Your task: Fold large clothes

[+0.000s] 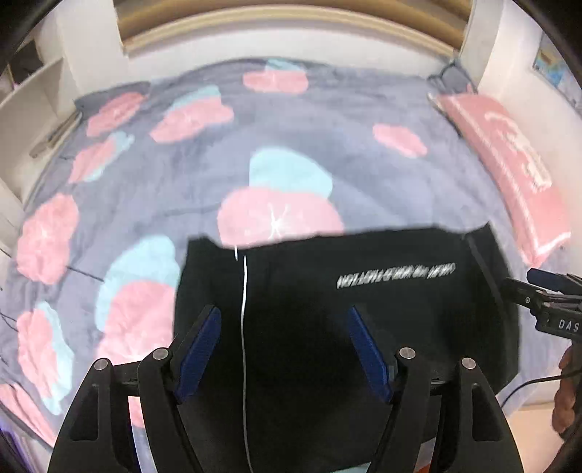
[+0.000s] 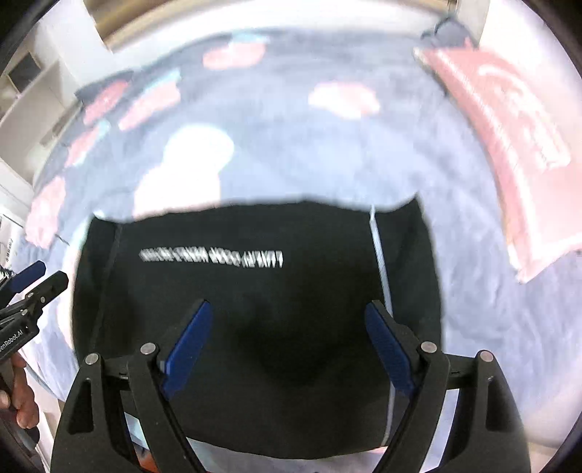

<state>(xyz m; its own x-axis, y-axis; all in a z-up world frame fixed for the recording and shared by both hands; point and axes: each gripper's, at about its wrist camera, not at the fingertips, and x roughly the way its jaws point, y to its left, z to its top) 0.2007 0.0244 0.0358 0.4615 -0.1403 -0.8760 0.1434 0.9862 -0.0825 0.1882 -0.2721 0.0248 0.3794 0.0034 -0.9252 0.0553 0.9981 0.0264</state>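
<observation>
A black garment (image 1: 400,320) with a line of white lettering (image 1: 396,275) lies folded into a rough rectangle at the near edge of the bed. A thin white stripe (image 1: 244,327) runs down it. My left gripper (image 1: 283,311) hovers over its left part, open, blue pads apart with nothing between them. My right gripper (image 2: 289,305) hangs above the same garment (image 2: 254,291), also open and holding nothing. Each gripper shows at the edge of the other's view: the right gripper (image 1: 522,278) and the left gripper (image 2: 51,273), both off the cloth's sides.
The bedspread (image 1: 182,163) is grey-blue with pink and teal blobs. A pink pillow (image 1: 509,163) lies along the right side. A wooden bed frame (image 1: 291,22) runs across the back and white shelves (image 1: 29,98) stand at the left. A hand (image 2: 22,400) grips the left tool.
</observation>
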